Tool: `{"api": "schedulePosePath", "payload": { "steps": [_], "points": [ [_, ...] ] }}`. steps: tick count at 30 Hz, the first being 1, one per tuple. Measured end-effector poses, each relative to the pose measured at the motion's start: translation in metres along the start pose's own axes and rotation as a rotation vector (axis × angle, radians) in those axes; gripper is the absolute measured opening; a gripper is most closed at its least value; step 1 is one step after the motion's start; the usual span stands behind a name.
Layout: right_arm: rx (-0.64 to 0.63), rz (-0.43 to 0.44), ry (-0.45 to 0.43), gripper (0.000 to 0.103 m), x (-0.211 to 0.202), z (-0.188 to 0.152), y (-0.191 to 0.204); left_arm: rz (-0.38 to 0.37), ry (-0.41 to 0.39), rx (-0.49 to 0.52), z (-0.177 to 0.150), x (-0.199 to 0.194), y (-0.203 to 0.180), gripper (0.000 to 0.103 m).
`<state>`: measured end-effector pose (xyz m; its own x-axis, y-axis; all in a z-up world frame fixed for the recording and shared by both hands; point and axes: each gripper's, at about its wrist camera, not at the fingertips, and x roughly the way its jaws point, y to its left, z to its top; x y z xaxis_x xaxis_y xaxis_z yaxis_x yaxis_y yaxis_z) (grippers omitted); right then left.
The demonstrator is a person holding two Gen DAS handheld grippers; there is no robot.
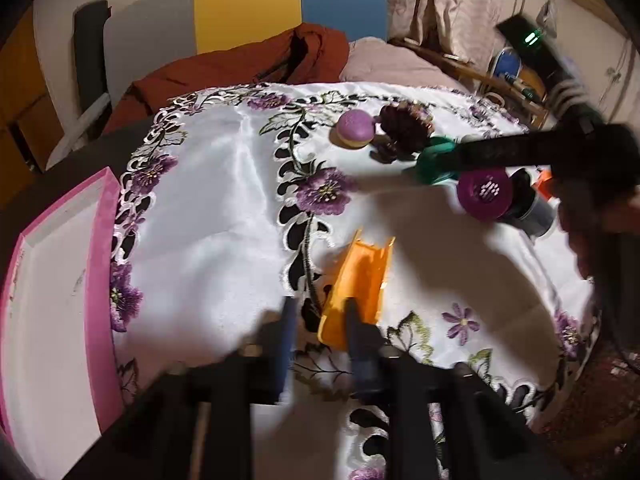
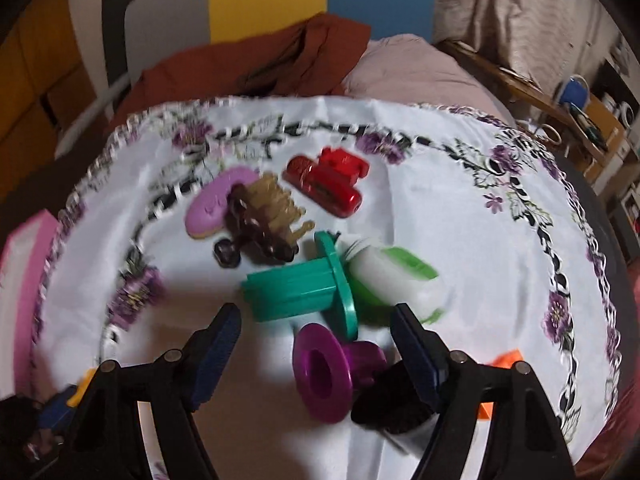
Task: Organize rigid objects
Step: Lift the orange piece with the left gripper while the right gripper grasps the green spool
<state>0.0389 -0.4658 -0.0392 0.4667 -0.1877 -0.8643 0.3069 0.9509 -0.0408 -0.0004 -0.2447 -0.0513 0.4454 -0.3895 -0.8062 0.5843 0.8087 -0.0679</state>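
In the left wrist view my left gripper holds an orange plastic chute piece by one wall, just above the white embroidered cloth. In the right wrist view my right gripper is open above a purple spool and a teal spool. Beyond them lie a white and green container, a brown hair claw, a purple cookie-shaped toy and a red clip. The purple spool, teal spool and cookie toy also show in the left wrist view.
A pink-rimmed white tray sits at the cloth's left edge. A dark cylinder and a small orange piece lie by the right fingers. A rust jacket and a colourful chair back are behind the table.
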Motion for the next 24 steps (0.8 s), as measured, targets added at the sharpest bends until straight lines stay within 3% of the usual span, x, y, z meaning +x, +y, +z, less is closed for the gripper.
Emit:
{"api": "schedulePosePath", "payload": {
  "steps": [1, 3, 5, 8, 12, 14, 16, 18, 22, 24],
  "points": [
    [-0.005, 0.002, 0.013, 0.078, 0.005, 0.001, 0.000, -0.008, -0.009, 0.000, 0.000, -0.002, -0.001, 0.044],
    [0.006, 0.027, 0.025, 0.078, 0.011, 0.002, -0.002, -0.018, -0.035, 0.011, 0.001, -0.006, -0.003, 0.065],
    [0.030, 0.047, 0.018, 0.076, 0.011, 0.002, -0.005, -0.009, -0.050, 0.033, 0.004, -0.007, -0.008, 0.067],
    [0.061, 0.080, 0.009, 0.056, 0.013, 0.002, -0.010, 0.004, -0.032, 0.058, 0.009, 0.000, -0.013, 0.067],
    [0.050, 0.081, 0.012, 0.056, 0.012, 0.001, -0.008, -0.019, 0.001, 0.037, 0.011, 0.009, -0.013, 0.067],
    [0.059, 0.122, 0.004, 0.056, 0.008, 0.000, -0.007, -0.043, -0.018, 0.011, 0.011, 0.004, -0.010, 0.067],
    [0.059, 0.155, -0.009, 0.056, 0.002, -0.002, -0.006, -0.046, -0.034, -0.009, 0.010, -0.002, -0.007, 0.074],
    [0.043, 0.176, -0.018, 0.056, -0.002, -0.003, -0.002, -0.036, -0.042, -0.035, 0.009, -0.006, -0.002, 0.089],
    [0.042, 0.210, -0.028, 0.056, -0.010, -0.005, 0.004, -0.076, -0.061, -0.071, 0.008, -0.014, -0.003, 0.089],
    [0.052, 0.230, -0.033, 0.056, -0.012, -0.006, 0.005, -0.059, -0.051, -0.038, 0.013, -0.011, -0.015, 0.089]
  ]
}}
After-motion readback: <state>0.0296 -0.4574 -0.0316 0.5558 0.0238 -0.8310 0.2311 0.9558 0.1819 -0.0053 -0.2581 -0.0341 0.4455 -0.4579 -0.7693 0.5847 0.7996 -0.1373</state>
